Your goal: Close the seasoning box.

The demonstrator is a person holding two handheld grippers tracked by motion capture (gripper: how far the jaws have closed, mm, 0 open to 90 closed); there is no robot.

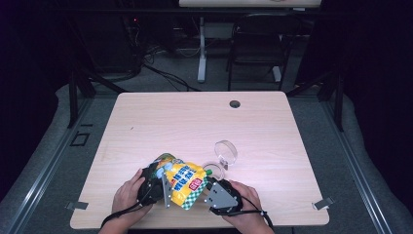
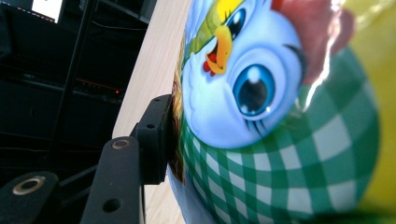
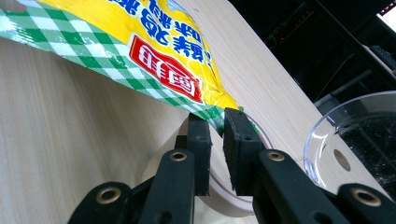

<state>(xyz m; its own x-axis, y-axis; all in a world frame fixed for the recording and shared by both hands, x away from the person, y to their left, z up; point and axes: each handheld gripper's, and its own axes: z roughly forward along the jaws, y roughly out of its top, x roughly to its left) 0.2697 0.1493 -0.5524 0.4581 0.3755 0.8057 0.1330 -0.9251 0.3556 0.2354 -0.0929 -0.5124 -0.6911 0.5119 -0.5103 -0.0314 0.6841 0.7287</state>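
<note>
A dark room surrounds the pale wooden desk [image 1: 146, 122]. At its 6 o'clock edge, a yellow-green snack bag [image 1: 182, 181] is held up, pinched by the left gripper [image 1: 155, 187] and the right gripper [image 3: 217, 122]. A clear lidded container [image 1: 225, 152] stands at the bag's 2 o'clock.

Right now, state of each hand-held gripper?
Left hand-held gripper: closed on the snack bag, one jaw pressed against its side.
Right hand-held gripper: closed, pinching the bag's green-checked corner.
</note>
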